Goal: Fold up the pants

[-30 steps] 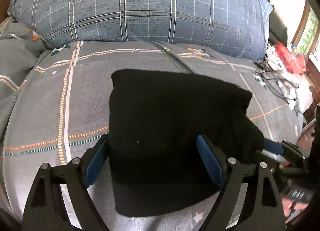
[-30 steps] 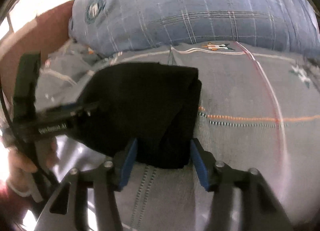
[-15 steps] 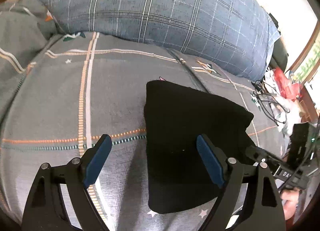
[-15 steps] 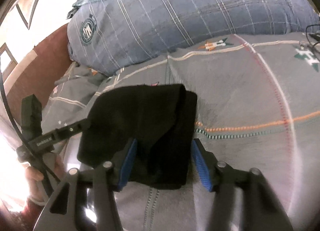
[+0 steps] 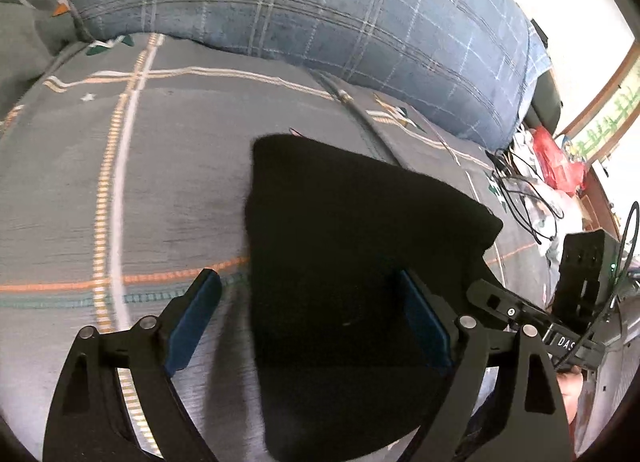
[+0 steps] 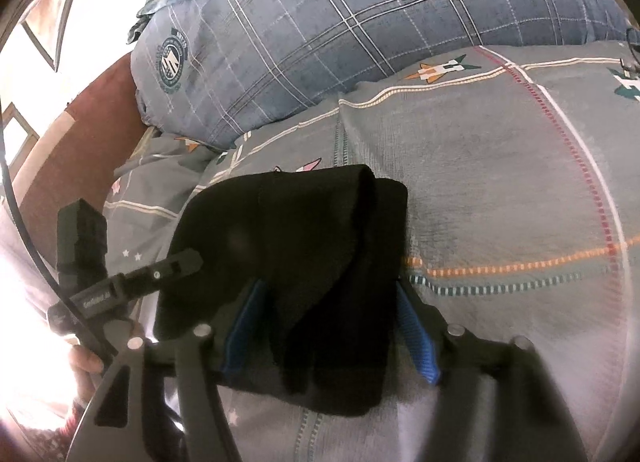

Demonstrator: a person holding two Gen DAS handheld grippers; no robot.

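- Left gripper (image 5: 312,318): black skeletal arms, blue pads, silver screws.
- Right gripper (image 6: 330,326): same black frame, blue pads, white lettering, black cable.

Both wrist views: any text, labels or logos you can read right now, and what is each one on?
"DAS", cut off: right gripper body, left wrist view.
White lettering on left gripper body: too blurred to read.
Round crest on plaid pillow: lettering too small to read.
Folded black pants: no text visible.

Grey patterned bedspread (image 5: 168,166), blue plaid pillow (image 6: 360,22) behind; bright window light.
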